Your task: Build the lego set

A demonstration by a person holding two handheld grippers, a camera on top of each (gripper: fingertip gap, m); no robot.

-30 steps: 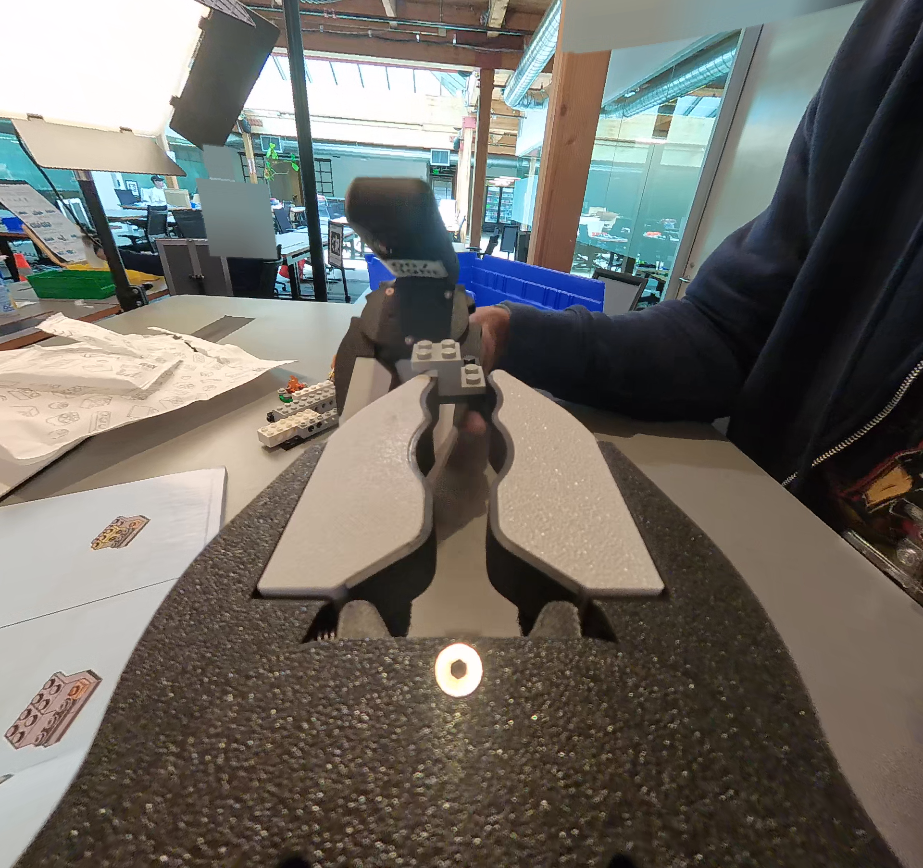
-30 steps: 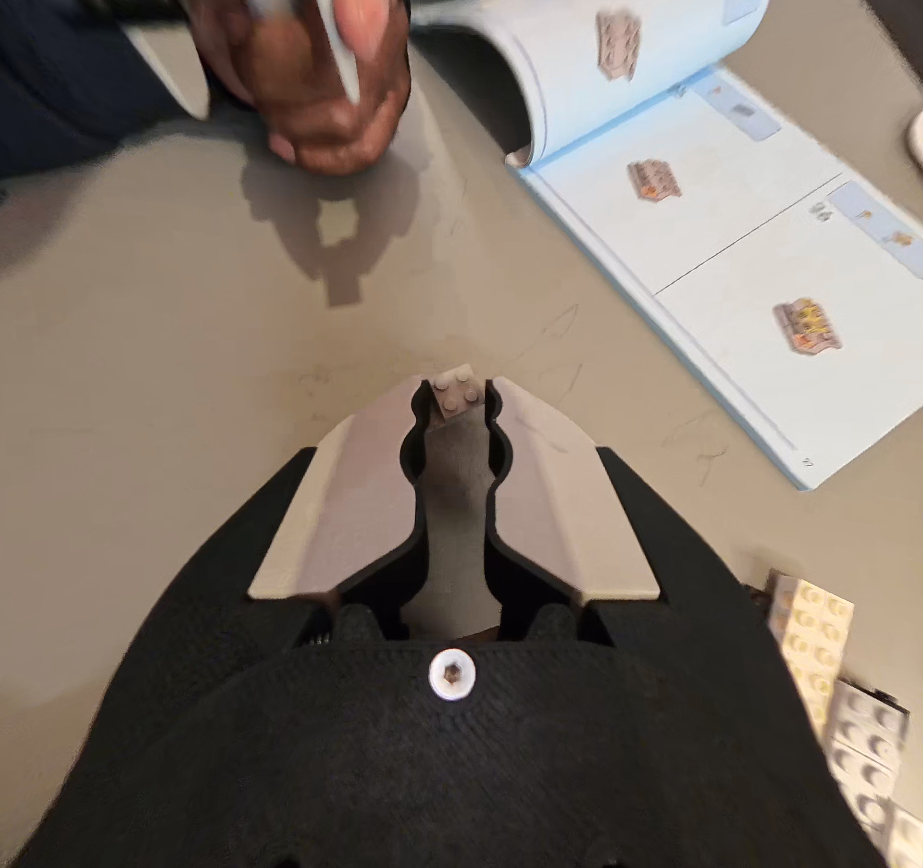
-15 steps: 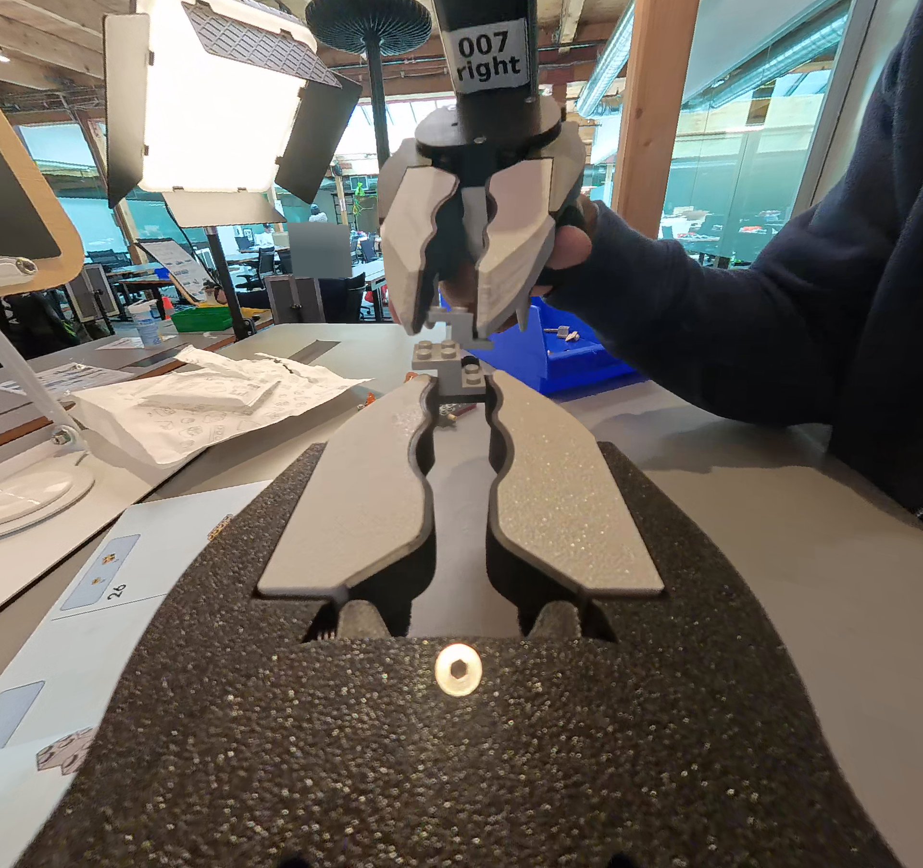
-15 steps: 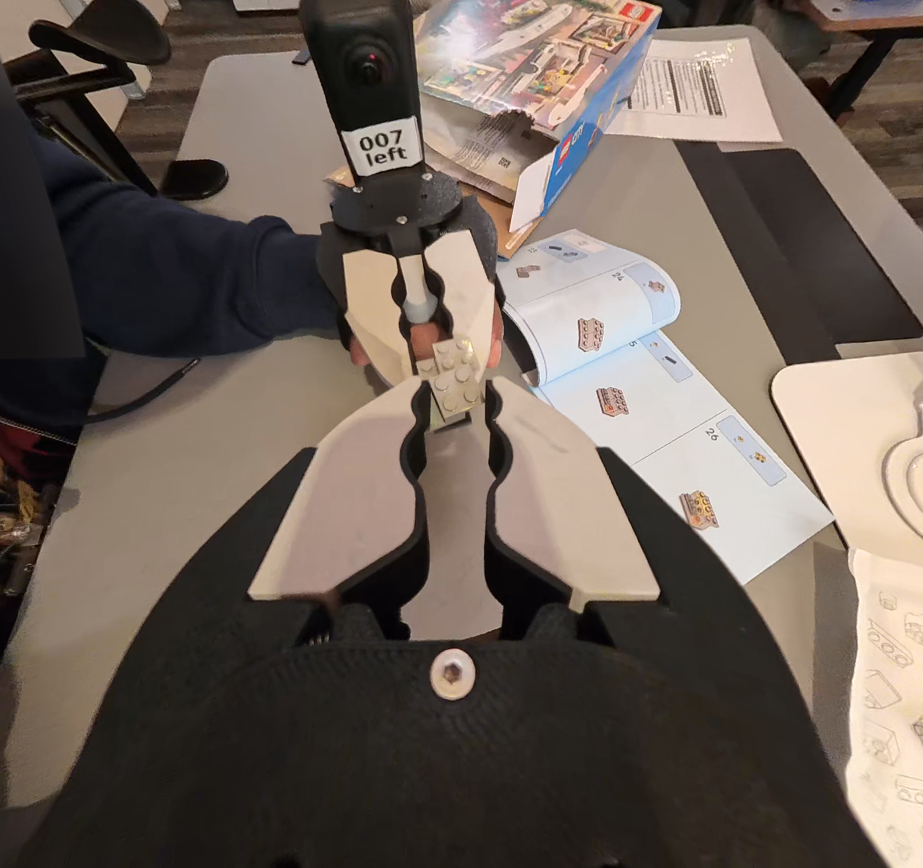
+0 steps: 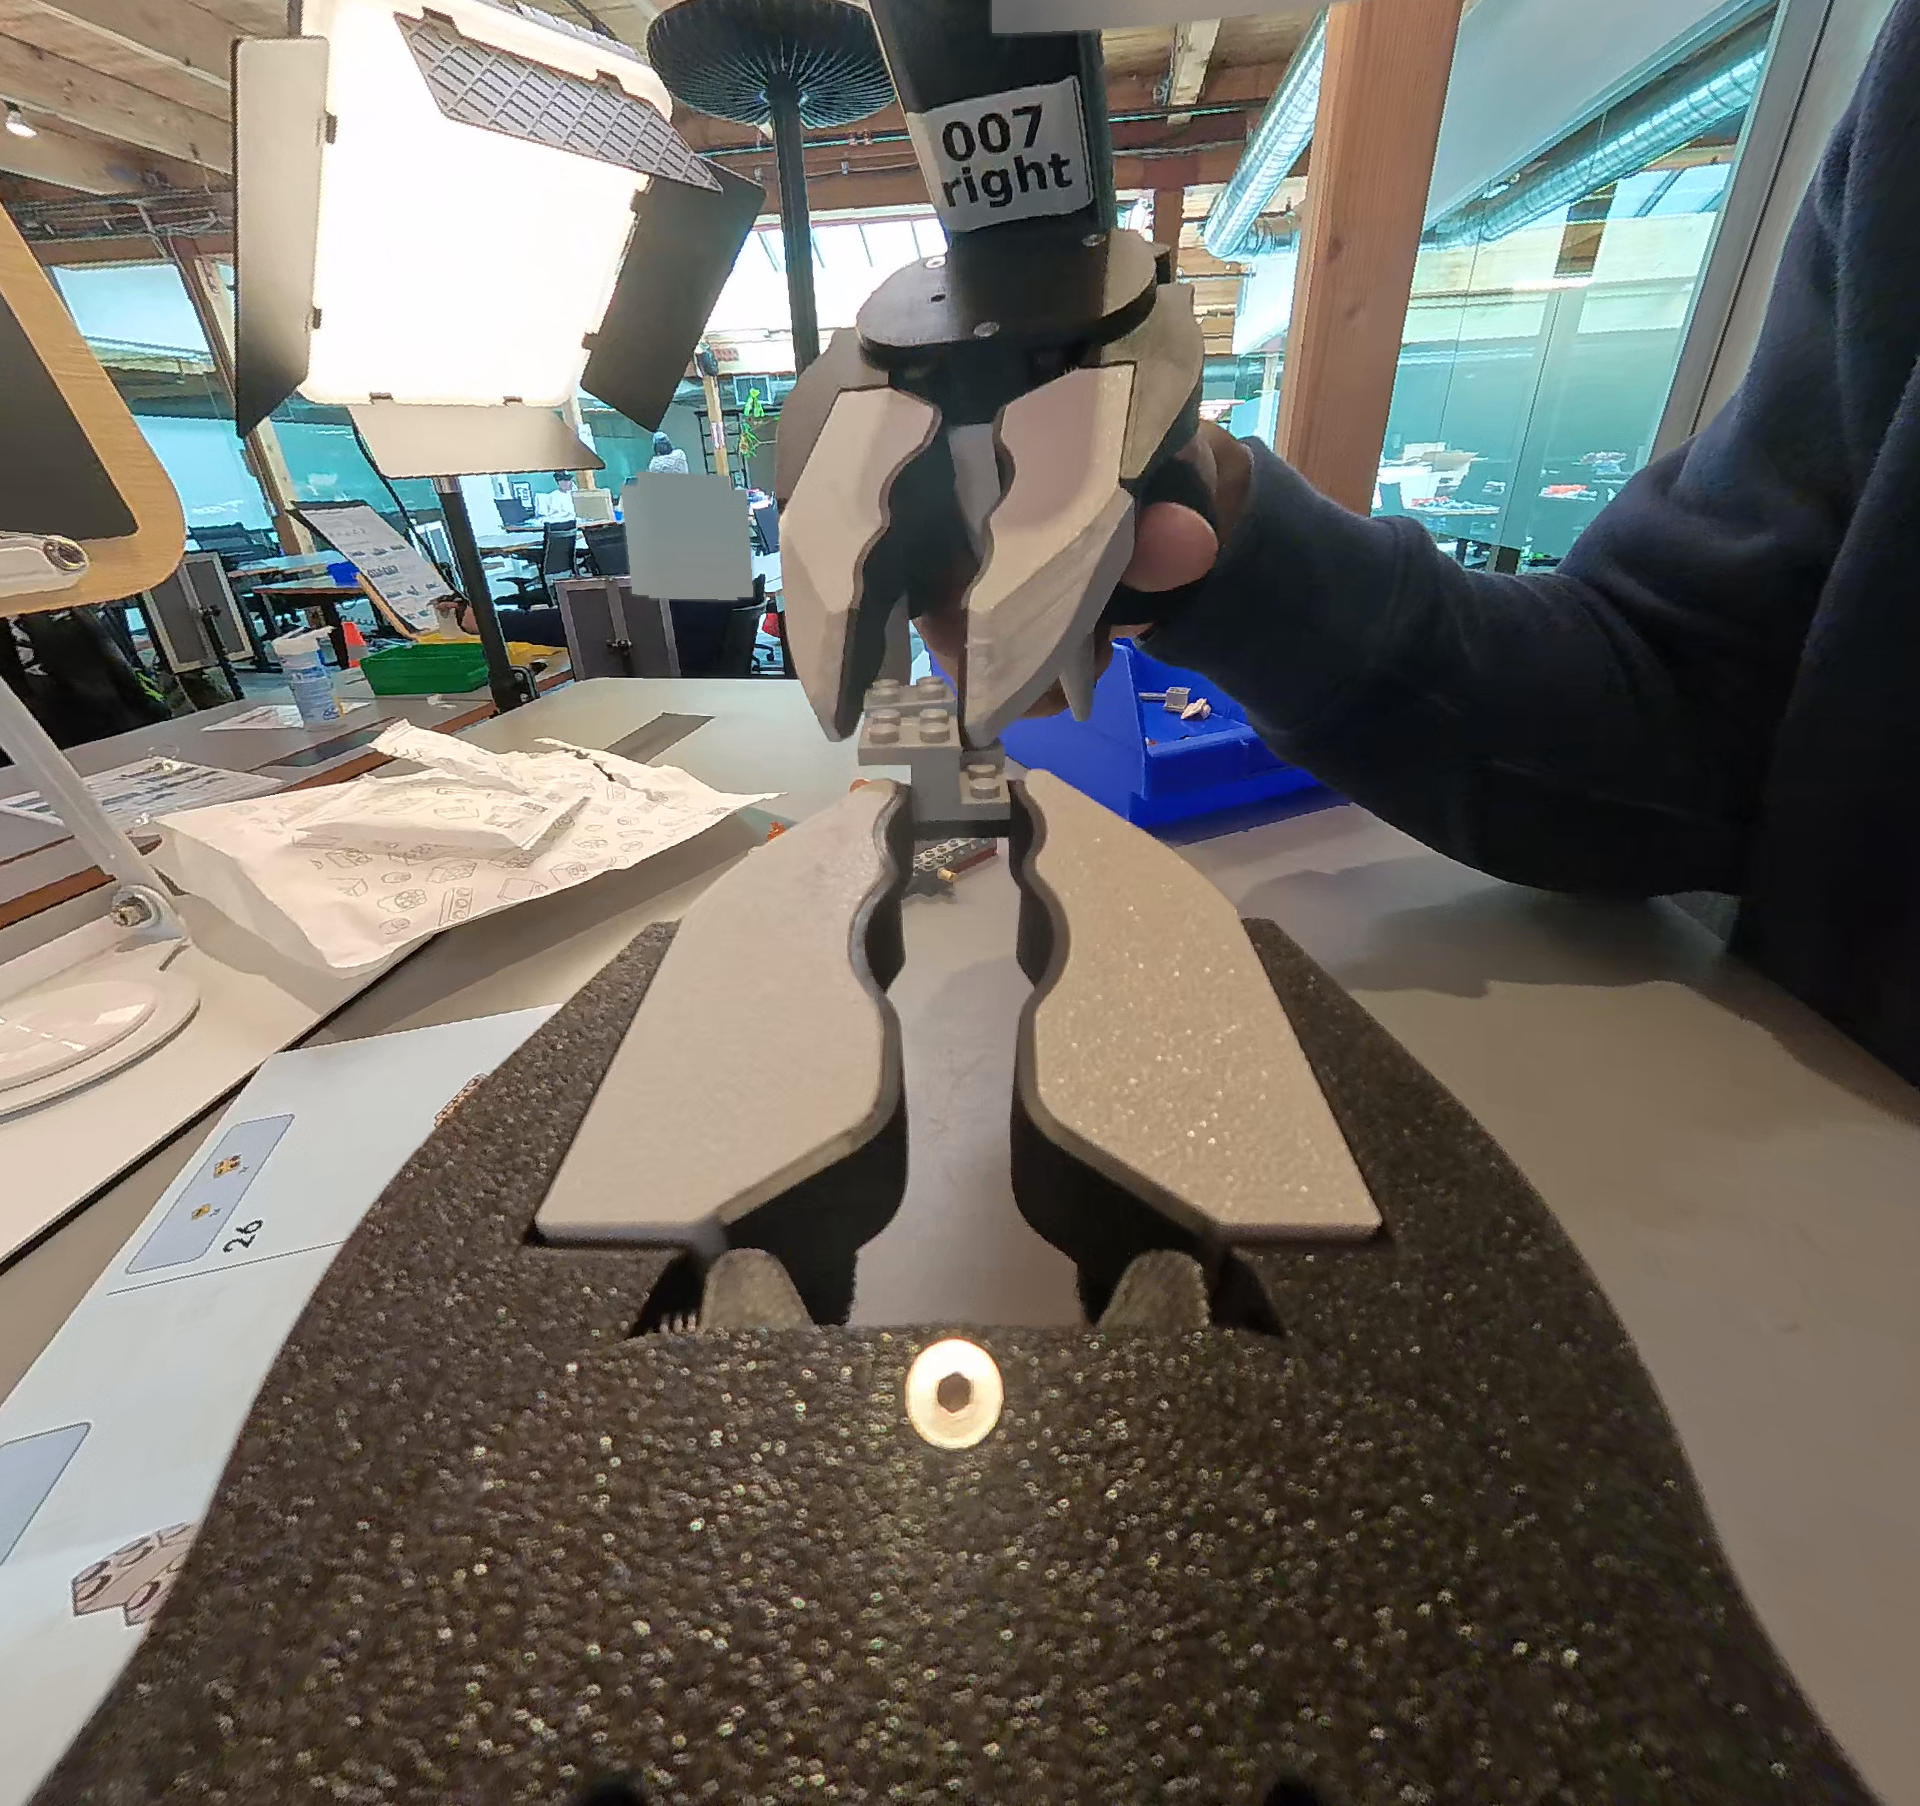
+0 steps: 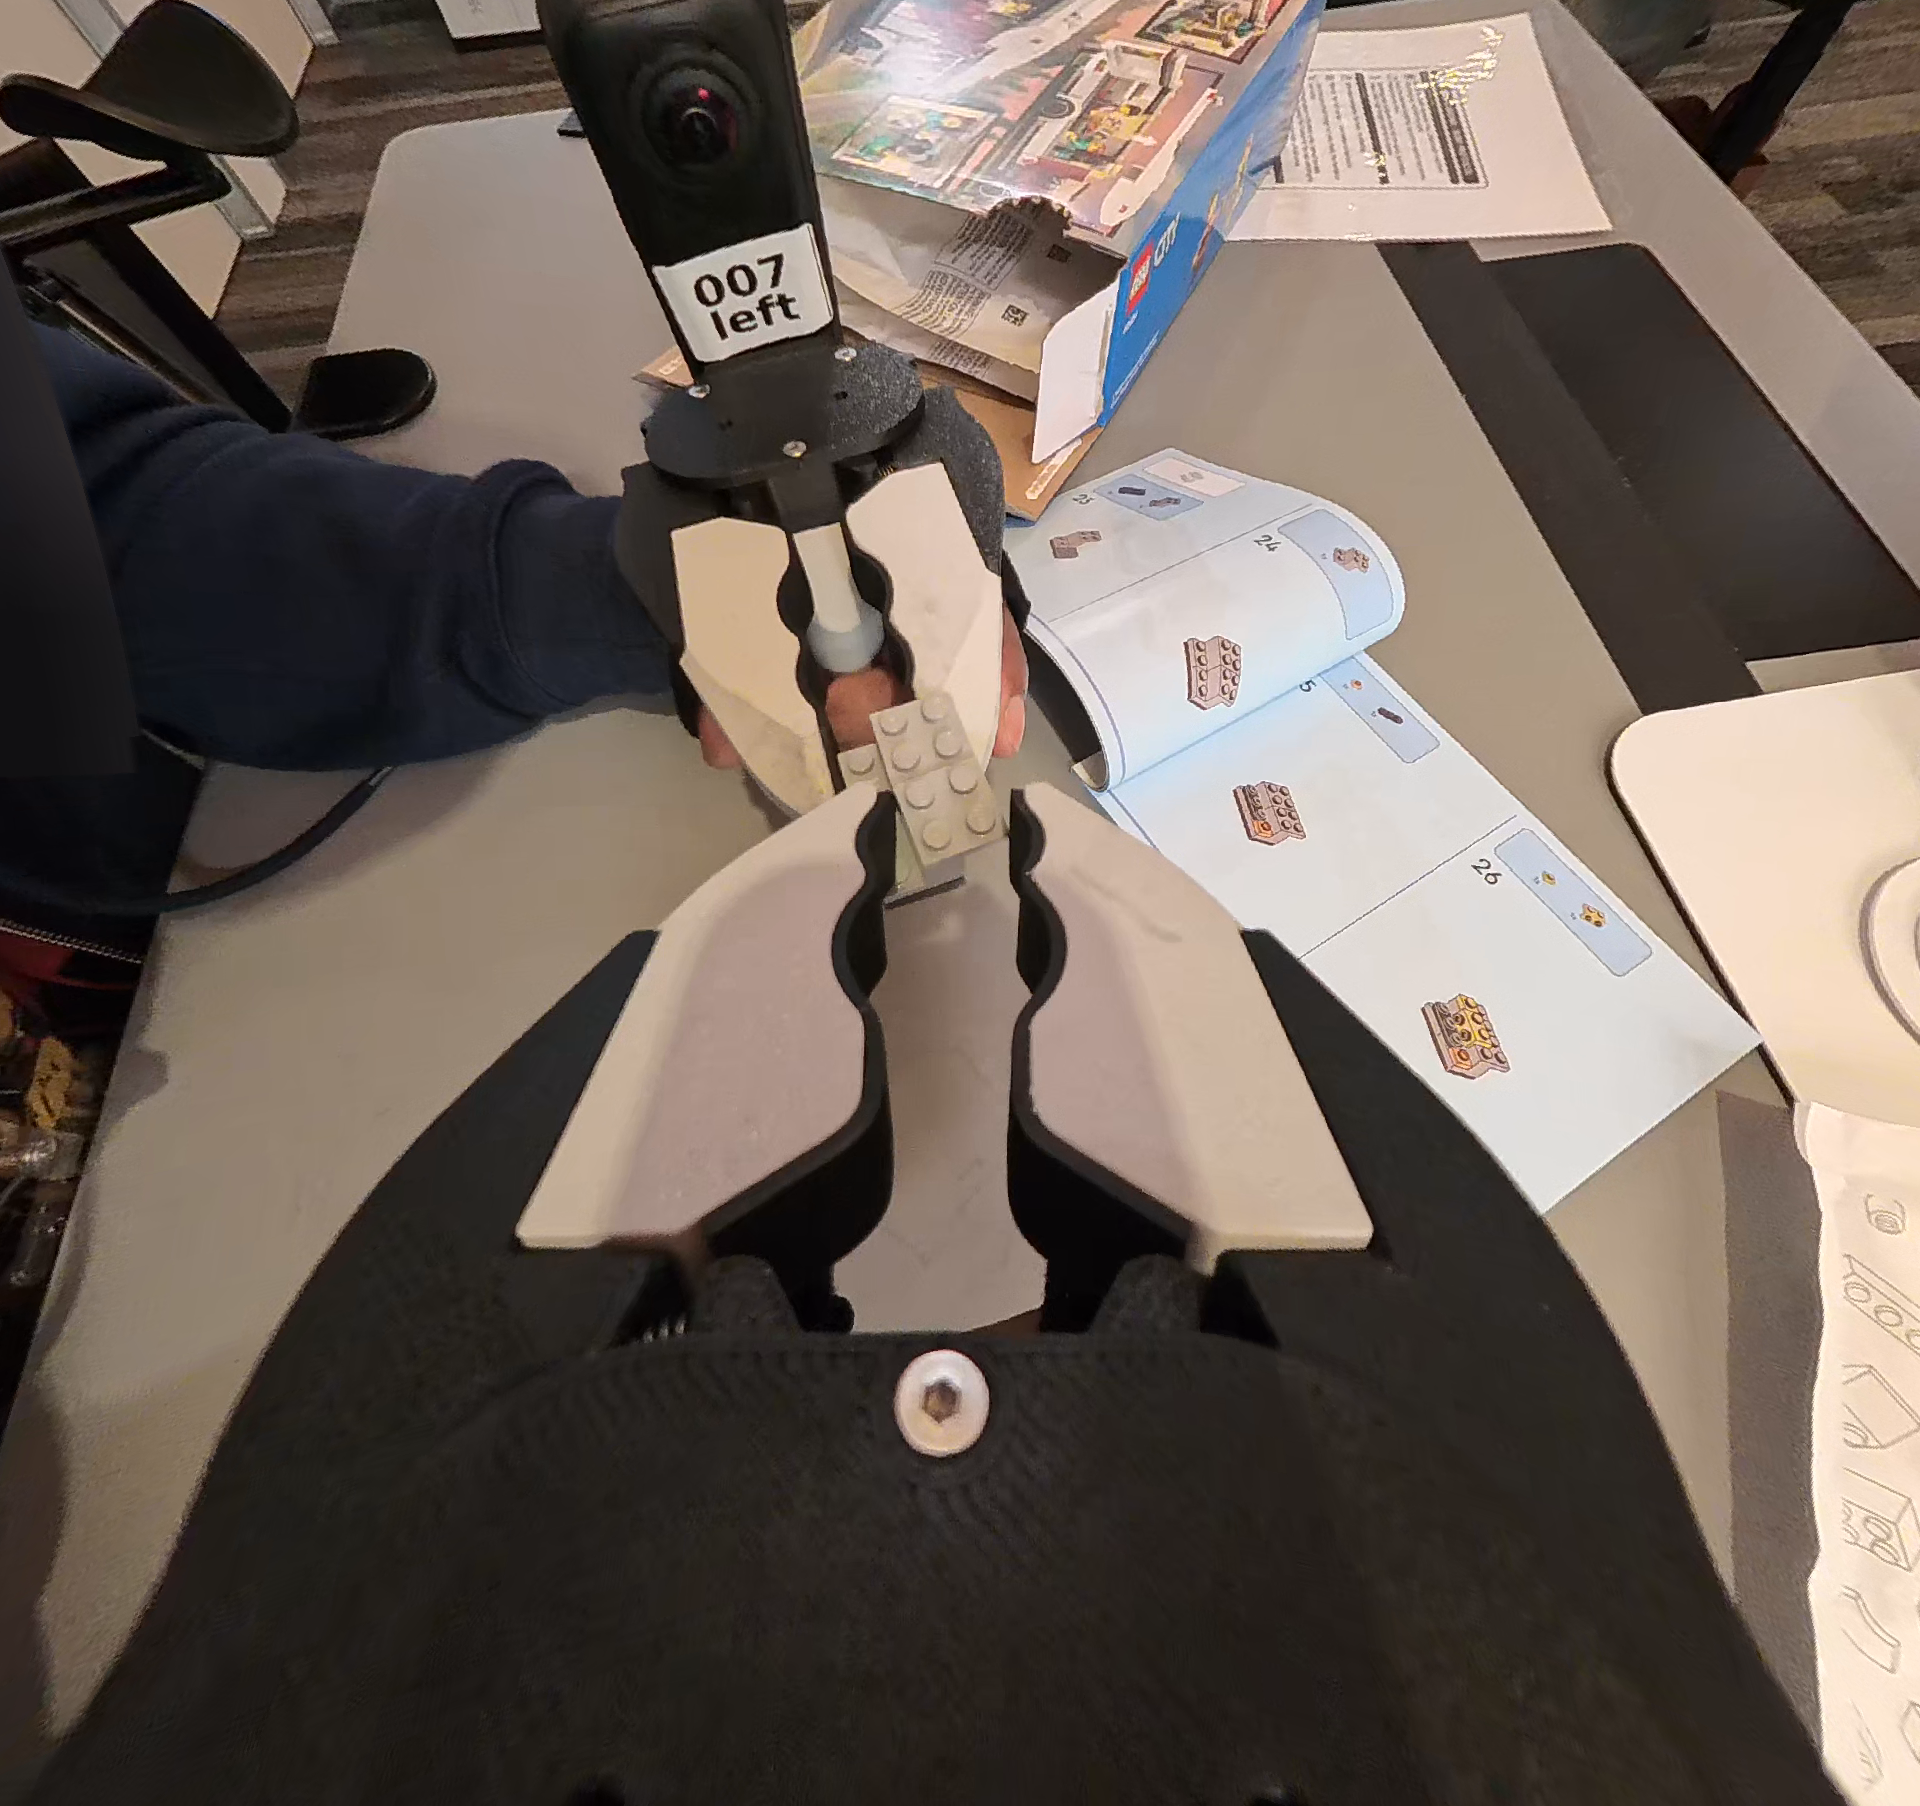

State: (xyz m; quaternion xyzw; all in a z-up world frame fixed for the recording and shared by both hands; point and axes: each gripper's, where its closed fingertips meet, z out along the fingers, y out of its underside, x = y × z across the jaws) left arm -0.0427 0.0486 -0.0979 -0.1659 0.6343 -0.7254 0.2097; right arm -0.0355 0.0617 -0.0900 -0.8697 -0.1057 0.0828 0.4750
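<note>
Fingers of the left gripper pinch a small grey brick assembly at their tips, one pad on each side of its lower block. This gripper lies low and nearly level over the grey table, pointing forward, held by a hand in a dark blue sleeve.

Right gripper comes down from above, steeply tilted, its fingers pointing at the table. They close on a grey studded plate, which sits on top of the brick assembly; the plate lies between the two pads, studs facing the left camera. In the right wrist view the same plate sits at the right gripper's tips, turned slightly askew, and meets the left gripper's tips head on. The right hand wraps the gripper body from behind, its dark sleeve reaching across from the right.

Open instruction booklet lies on the table just right of the meeting point. Torn set box lies beyond. Crumpled white paper bag lies to the left, a blue bin behind, a lit lamp panel above.
</note>
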